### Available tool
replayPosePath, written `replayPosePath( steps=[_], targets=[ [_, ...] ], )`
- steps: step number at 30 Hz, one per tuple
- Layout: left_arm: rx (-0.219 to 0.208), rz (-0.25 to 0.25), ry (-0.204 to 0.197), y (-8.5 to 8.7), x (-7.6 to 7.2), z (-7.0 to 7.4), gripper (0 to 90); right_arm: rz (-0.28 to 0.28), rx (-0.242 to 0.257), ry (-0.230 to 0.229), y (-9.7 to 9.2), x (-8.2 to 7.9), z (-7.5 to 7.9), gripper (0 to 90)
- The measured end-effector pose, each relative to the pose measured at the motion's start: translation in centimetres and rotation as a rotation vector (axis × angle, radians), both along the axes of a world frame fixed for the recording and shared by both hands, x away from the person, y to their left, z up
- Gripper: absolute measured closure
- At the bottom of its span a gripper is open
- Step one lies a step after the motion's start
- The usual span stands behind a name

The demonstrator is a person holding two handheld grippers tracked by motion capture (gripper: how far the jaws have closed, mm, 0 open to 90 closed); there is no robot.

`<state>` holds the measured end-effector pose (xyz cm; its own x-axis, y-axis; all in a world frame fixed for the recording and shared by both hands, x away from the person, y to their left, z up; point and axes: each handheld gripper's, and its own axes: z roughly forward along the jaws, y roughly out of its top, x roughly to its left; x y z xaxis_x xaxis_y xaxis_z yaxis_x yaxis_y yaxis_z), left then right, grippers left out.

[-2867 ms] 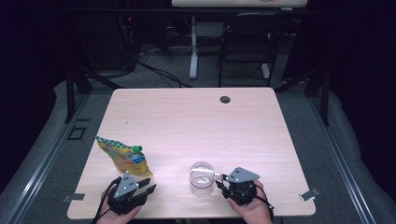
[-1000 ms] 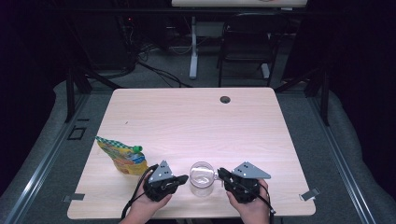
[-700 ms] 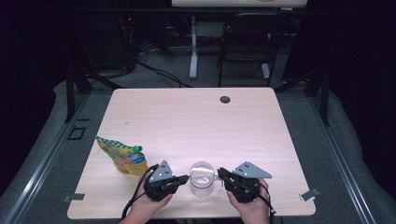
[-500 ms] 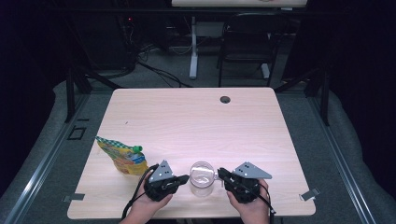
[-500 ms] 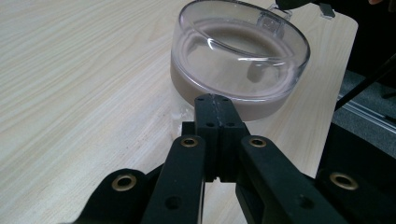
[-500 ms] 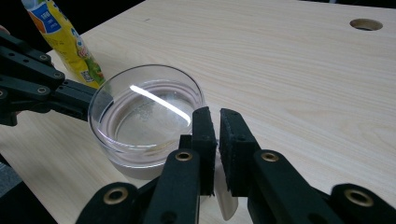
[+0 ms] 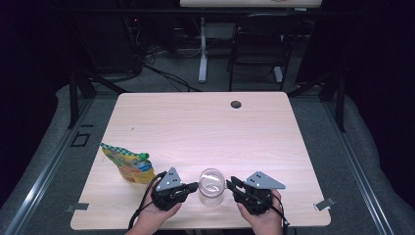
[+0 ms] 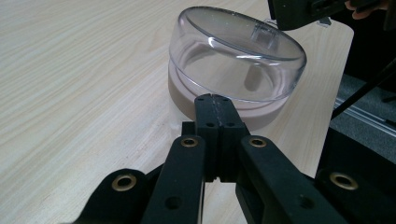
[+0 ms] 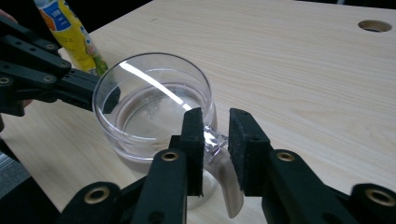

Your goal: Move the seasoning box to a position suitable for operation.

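The pale wooden tabletop (image 7: pixel 205 122) carries everything, with both pairs of tongs low at its near edge and a round cable hole (image 7: pixel 236 104) far beyond them, toward the back edge.

Outward of the left tongs, just beside the hand that holds them, lies a yellow drink pouch (image 7: pixel 126 164) with a green cap; in the right gripper view it shows behind the left tongs' black arms.

Between the two pairs of tongs stands a clear glass mug (image 7: pixel 212 186), upright on the tabletop, its open mouth upward and its handle (image 9: pixel 219 149) turned toward the right tongs.

The left tongs (image 8: pixel 215 108) are pressed fully together with nothing between them; in the left gripper view their joined tip sits right at the mug's near wall, low by its thick base. Whether the tip actually touches the glass cannot be told. In the high view these tongs (image 7: pixel 193 186) point level at the mug from its left side.

The right tongs (image 9: pixel 215 135) stand a narrow way apart, one on each side of the mug's handle. They have just been opening, and a thin gap shows between the pads and the handle, so the handle sits between them without being pinched. In the high view they (image 7: pixel 229 183) meet the mug from its right side.
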<state>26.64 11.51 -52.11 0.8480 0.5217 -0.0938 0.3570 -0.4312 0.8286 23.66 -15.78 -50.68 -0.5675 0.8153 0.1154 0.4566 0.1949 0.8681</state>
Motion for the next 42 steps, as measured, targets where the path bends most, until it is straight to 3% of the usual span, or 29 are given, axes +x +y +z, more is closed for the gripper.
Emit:
replayPosePath(
  steps=[6,7,9,13,25,30,38,42],
  targets=[
    [-0.005,-0.006,-0.005,-0.1,0.1,0.3,90.0,0.036,-0.027,-0.011,0.2,-0.6,-0.1,64.6],
    [-0.011,-0.006,-0.008,-0.1,0.2,0.5,90.0,0.038,-0.055,-0.032,0.3,-0.8,-0.2,61.5],
    [-0.014,-0.006,-0.012,-0.3,0.2,0.7,90.0,0.04,-0.066,-0.041,0.4,-1.0,-0.3,60.3],
    [-0.018,-0.011,-0.01,-0.4,0.2,1.0,90.0,0.065,-0.087,-0.029,0.4,-1.2,-0.3,56.1],
    [-0.028,-0.017,-0.013,-0.7,-0.1,1.7,90.0,0.087,-0.218,-0.06,1.6,-1.8,-0.6,51.3],
    [-0.021,-0.021,-0.018,-0.8,-0.3,2.0,90.0,0.083,-0.23,-0.069,1.8,-1.8,-0.6,49.1],
    [-0.023,-0.028,-0.02,-0.7,-0.3,2.0,90.0,0.07,-0.282,-0.137,2.7,-2.1,-0.8,44.4],
    [-0.023,-0.025,-0.013,-0.8,-0.2,1.8,90.0,0.066,-0.288,-0.145,2.8,-2.1,-0.8,44.5]
  ],
)
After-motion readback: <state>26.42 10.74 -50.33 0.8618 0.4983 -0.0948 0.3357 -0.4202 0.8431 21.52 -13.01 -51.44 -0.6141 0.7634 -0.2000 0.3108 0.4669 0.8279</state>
